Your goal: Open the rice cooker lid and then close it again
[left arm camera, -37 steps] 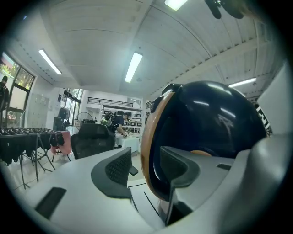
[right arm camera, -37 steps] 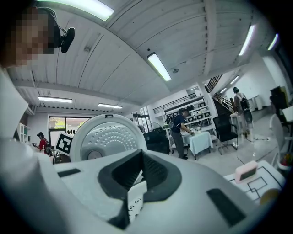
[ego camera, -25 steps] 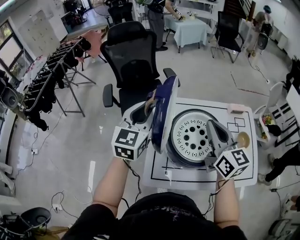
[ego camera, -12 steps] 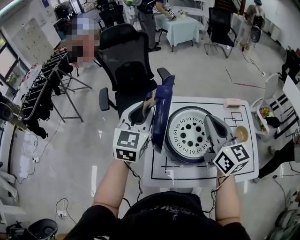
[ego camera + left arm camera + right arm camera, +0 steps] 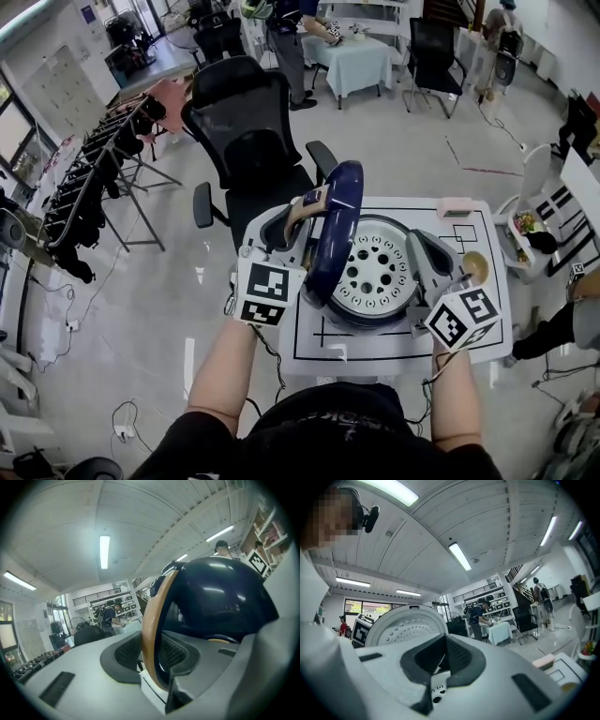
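The white table [image 5: 323,345] in front of me, marked with black lines and squares, carries the rice cooker [image 5: 361,323] at its middle. A pink block [image 5: 455,208] lies near the far right corner, and a small tan bowl [image 5: 478,265] sits just right of the cooker.

The raised lid [image 5: 335,225] is standing between the two grippers, blocking any crossing. Its handle [image 5: 151,620] is filling the gap between the fingers of the left gripper [image 5: 157,660]. Left of them air is lying open, with a chair [image 5: 246,131] standing beyond. Ahead-left of the closed fingers of the right gripper [image 5: 440,670], the lid's inner plate [image 5: 401,630] is standing in the way. Ahead-right, room is lying clear over the table [image 5: 478,319], a pink box [image 5: 544,660] sitting at its far edge.
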`<state>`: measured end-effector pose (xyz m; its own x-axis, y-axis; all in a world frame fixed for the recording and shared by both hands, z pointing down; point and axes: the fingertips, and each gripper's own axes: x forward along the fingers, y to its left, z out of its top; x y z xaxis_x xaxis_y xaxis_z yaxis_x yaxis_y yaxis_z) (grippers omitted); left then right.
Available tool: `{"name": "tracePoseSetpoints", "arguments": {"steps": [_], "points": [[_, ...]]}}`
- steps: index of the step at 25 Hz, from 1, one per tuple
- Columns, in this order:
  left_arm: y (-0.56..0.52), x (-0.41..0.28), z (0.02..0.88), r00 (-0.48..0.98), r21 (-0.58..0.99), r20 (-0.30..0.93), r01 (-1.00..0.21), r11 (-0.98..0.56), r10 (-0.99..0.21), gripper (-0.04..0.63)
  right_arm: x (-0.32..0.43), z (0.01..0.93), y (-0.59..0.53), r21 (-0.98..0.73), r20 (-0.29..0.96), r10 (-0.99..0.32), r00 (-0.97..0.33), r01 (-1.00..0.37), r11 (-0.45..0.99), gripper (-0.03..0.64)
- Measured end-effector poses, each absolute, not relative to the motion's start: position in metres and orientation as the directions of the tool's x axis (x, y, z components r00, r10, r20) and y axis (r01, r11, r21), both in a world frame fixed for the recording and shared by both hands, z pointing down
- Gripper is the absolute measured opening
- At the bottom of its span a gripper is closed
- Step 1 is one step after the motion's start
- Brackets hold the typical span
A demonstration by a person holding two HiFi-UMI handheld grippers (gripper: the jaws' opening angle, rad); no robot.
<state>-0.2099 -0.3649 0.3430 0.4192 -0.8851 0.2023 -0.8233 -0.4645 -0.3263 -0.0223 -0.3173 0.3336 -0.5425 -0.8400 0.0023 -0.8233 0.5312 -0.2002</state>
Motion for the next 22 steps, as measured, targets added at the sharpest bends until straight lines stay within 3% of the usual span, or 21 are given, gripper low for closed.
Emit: {"name": "tracePoseSetpoints", "arguments": {"steps": [22], "points": [[-0.346,-0.092,0.372,0.408,-0.673,0.351,-0.516,-0.530,-0.843,0.135,0.030,0.319,-0.309,-0.134,0.029,-0.816,-0.577,-0.811,0.569,0.002]]}}
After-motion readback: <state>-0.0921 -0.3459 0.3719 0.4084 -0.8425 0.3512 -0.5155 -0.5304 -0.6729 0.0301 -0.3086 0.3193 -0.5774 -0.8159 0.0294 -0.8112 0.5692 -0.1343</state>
